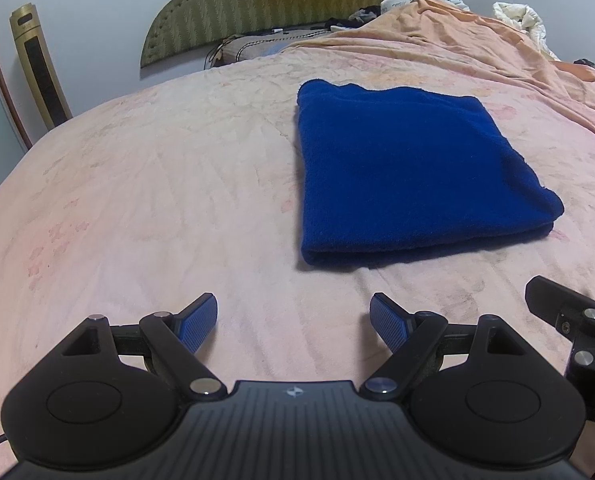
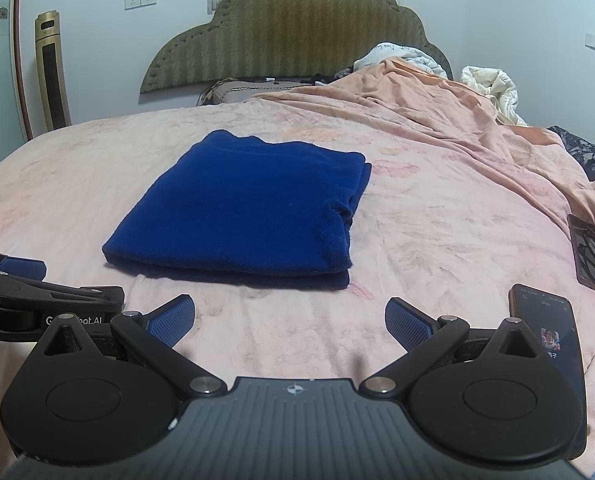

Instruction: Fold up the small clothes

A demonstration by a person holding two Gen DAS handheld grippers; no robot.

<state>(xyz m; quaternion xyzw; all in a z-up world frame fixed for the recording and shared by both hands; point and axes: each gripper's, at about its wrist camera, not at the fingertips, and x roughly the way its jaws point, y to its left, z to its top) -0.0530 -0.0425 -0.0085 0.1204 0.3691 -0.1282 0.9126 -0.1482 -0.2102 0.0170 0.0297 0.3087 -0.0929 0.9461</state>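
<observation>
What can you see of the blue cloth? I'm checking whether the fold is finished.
The blue cloth is deep blue and fuzzy, like fleece or terry. It lies flat on the pink bedsheet, folded into a rough rectangle of stacked layers, with a rounded fold along its near edge and loose layered edges showing at its right side. Nothing else touches it; both grippers are short of it, open and empty.

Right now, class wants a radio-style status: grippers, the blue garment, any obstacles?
Left gripper open, empty. Right gripper open, empty. Blue garment folded flat on bed, untouched. Phone beside right gripper; path clear.
</observation>
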